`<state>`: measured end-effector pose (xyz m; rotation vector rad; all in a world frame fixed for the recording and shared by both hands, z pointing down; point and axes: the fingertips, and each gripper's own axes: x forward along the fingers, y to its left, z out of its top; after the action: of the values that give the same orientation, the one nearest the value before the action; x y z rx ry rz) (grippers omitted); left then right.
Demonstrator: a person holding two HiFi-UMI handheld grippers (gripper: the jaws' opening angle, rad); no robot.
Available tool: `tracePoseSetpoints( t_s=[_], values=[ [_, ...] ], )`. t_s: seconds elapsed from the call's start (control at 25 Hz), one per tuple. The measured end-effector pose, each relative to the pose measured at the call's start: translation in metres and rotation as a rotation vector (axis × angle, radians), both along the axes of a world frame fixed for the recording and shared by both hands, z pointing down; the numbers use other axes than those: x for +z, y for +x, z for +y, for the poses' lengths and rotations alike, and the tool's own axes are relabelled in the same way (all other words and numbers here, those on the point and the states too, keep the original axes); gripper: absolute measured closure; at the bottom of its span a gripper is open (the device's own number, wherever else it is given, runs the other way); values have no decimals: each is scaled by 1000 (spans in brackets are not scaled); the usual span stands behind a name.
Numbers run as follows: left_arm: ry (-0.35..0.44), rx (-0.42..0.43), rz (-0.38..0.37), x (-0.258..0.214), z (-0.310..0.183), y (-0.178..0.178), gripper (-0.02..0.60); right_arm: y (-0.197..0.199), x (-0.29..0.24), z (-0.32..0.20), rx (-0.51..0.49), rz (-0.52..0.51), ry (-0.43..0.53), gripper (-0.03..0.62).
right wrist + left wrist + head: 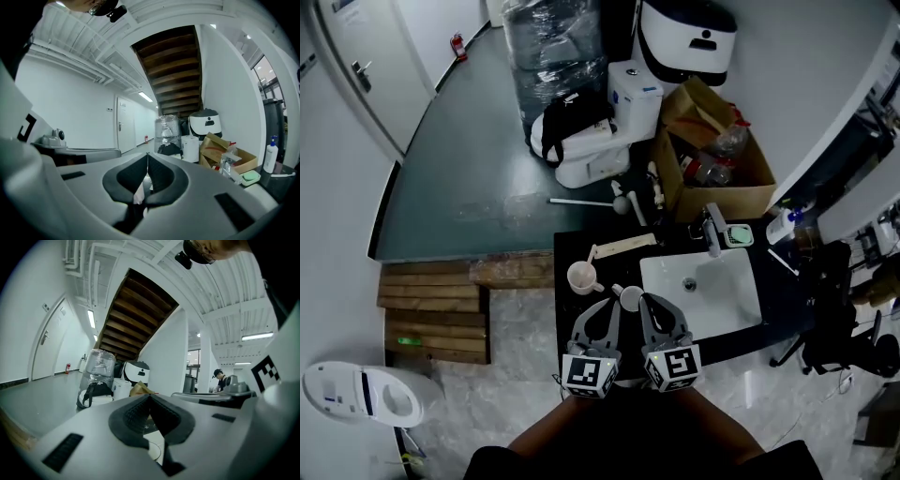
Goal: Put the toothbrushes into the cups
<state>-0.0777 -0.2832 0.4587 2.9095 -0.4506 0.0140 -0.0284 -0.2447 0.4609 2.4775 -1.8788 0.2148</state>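
My left tongs (612,305) and right tongs (647,300) are clenched, empty; a cup (630,298) sits between their tips, seemingly a toothbrush (623,247) beyond it, by the sink (727,295).

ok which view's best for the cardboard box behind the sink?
Head view: it looks down into the cardboard box, so the open flaps and the bottles inside show. The right gripper view shows the box side-on and farther off, contents mostly hidden. The left gripper view catches only a brown flap of it.
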Motion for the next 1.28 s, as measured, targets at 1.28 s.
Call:
tracePoseSetpoints(
  t_s=[1.28],
  values=[
    [-28,451,-15,3,375,228,568,218,3,396,523,-63,15,576]
  ],
)
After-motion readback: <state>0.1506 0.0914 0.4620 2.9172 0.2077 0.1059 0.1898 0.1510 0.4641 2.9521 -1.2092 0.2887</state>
